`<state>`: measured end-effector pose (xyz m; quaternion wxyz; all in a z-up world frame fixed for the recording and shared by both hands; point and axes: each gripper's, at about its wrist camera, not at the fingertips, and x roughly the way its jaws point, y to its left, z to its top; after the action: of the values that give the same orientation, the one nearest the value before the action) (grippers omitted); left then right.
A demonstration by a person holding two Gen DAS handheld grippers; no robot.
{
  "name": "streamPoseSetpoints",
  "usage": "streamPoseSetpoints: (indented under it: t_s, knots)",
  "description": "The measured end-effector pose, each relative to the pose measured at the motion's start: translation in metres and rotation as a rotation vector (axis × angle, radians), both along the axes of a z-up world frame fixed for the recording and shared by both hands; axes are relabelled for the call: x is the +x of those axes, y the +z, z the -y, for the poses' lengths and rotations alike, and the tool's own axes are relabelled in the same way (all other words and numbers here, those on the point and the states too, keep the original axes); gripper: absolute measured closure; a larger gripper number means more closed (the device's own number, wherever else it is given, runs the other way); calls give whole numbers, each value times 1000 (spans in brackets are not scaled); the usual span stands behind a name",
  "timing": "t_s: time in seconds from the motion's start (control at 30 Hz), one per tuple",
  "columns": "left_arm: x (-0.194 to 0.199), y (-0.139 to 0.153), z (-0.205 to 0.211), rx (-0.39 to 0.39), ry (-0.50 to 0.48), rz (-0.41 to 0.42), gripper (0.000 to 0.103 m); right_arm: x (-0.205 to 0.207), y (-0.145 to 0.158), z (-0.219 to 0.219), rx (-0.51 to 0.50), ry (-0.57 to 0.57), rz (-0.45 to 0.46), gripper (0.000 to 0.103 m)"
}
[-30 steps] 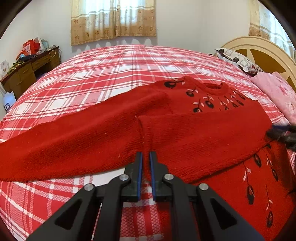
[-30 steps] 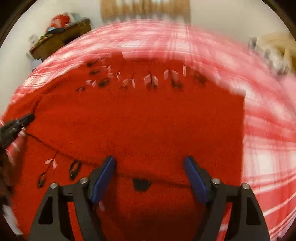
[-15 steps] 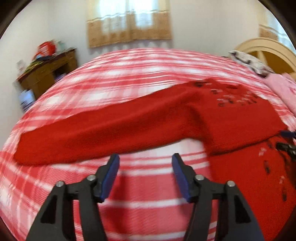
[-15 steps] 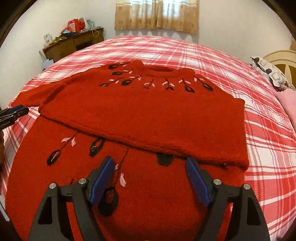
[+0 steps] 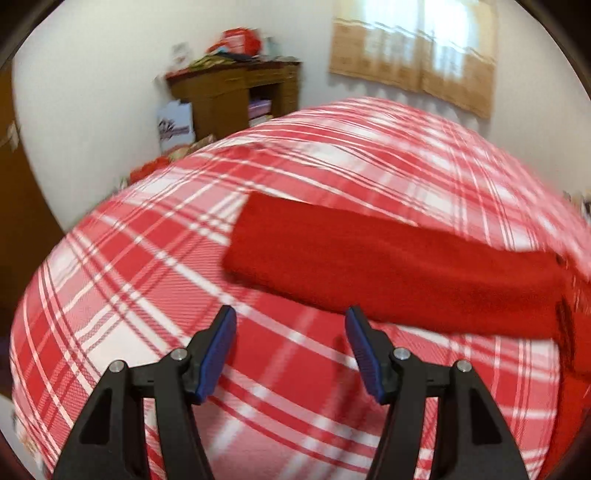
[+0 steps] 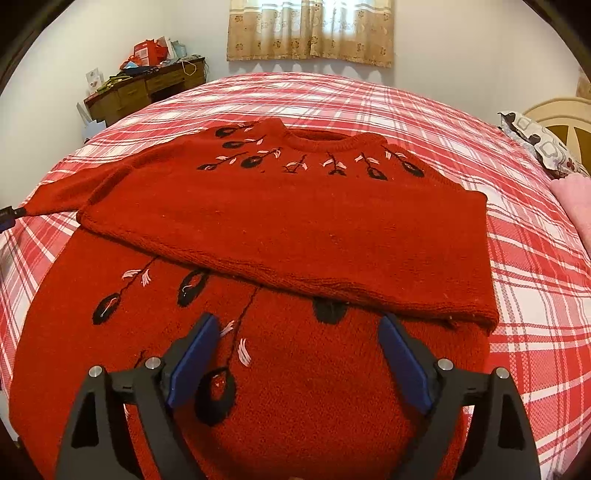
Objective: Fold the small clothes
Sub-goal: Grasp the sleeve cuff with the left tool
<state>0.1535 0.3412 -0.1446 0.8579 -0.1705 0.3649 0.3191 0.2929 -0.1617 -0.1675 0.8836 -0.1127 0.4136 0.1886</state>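
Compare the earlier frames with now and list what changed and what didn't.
The left tongs, shut a second ago at the folded sleeve's edge, have opened with nothing between them and swung toward the outstretched sleeve, now over bare plaid bedspread. The right tongs have just been opening, empty, above the sweater's body. The red sweater lies unchanged, one sleeve folded across.

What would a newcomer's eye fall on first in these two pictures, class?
The red sweater with black embroidered flowers, spread across the middle of the red-and-white plaid bedspread, one sleeve already folded across its chest. In the left wrist view its other sleeve stretches out flat, just beyond the open left gripper. A cluttered wooden desk stands against the far wall, left of the curtained window.
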Motion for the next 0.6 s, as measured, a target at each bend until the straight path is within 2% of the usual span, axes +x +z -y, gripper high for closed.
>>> streamPoseSetpoints:
  t_s: [0.23,0.47,0.6]
  knots:
    - [-4,-13,-36,-172,86,86,41,0,0,0,-2,-5,2,12]
    - [17,-11,-45,-161,90,84,46,-1,0,1,-1,-5,1,11]
    - [23,-11,-52,-153,93,83,63,-1,0,1,-1,-5,1,11]
